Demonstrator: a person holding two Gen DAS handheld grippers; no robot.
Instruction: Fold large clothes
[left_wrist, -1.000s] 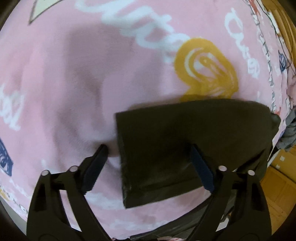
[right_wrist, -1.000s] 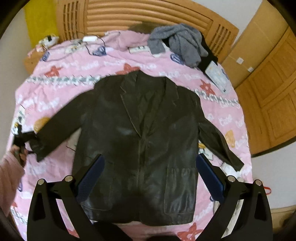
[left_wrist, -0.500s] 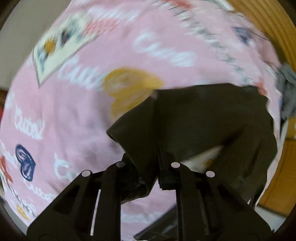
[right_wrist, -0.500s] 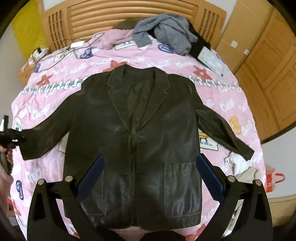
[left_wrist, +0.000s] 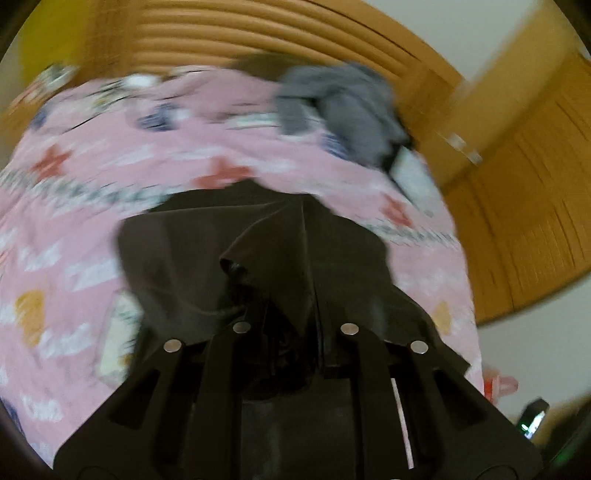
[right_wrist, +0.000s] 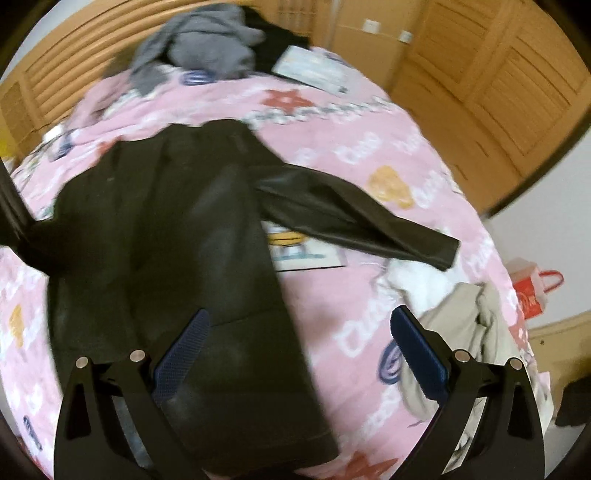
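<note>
Soft even indoor light; both fisheye views motion-blurred, edges bowed.

The left wrist view sits low and very close over a dark jacket (left_wrist: 258, 251), its gripper (left_wrist: 293, 325) filling the bottom of the frame with cloth bunched right at the lens. It faces up the pink bedspread (left_wrist: 74, 192) toward the wooden headboard (left_wrist: 229, 33), and the picture is blurred. The right wrist view looks from higher and farther back, down the length of the bed past its own gripper (right_wrist: 295, 350), taking in most of the jacket (right_wrist: 166, 229), the bedspread (right_wrist: 351, 155) and the wooden cupboard doors (right_wrist: 498, 66) on the right. Both views share the jacket, the bedspread, the headboard (right_wrist: 55, 74) and a grey heap of clothes (left_wrist: 343, 107) (right_wrist: 207, 40) at the far end.
</note>
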